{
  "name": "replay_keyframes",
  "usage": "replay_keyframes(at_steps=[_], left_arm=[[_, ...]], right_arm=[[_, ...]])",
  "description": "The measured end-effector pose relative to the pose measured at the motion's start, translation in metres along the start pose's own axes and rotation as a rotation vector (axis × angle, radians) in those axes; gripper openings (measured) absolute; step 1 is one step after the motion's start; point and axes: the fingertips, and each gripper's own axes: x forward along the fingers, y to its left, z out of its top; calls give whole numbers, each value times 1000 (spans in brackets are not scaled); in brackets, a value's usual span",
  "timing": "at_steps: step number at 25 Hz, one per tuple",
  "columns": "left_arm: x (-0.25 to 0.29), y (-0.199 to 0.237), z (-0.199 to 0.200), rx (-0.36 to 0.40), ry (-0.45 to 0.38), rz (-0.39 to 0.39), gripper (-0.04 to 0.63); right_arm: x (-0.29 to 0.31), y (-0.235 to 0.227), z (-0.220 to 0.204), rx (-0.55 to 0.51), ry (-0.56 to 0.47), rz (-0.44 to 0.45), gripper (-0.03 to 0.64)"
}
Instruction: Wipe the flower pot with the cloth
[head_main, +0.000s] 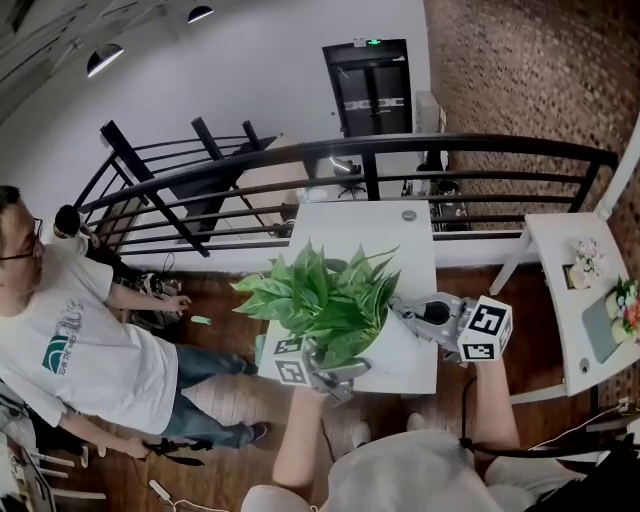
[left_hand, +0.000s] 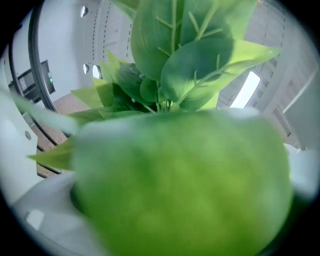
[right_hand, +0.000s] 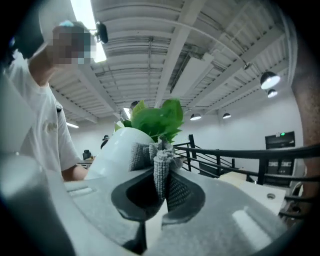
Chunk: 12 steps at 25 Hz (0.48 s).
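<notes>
white flower pot (head_main: 405, 350) tilted, green leafy plant (head_main: 325, 300) in it, grey knitted cloth (right_hand: 160, 167) bunched at its side

In my left gripper view, a blurred green leaf (left_hand: 180, 190) fills the lower frame and blocks the jaws of the left hand-held gripper (head_main: 335, 378); I cannot tell how they stand. In the head view, foliage (head_main: 325, 295) covers the flower pot (head_main: 408, 348) rim. In the right gripper view, the bunched cloth (right_hand: 161, 170) hides part of the pot's wall.
</notes>
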Motion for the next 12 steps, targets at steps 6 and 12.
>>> replay_keyframes(at_steps=[6,12], left_arm=[[3,-8,-4,-58,-27,-75,535],[13,3,-9,-45,-59,-51,535]], right_arm=[[20,3,-20,169,-47,137,0],[15,3,-34,200,-44,208,0]])
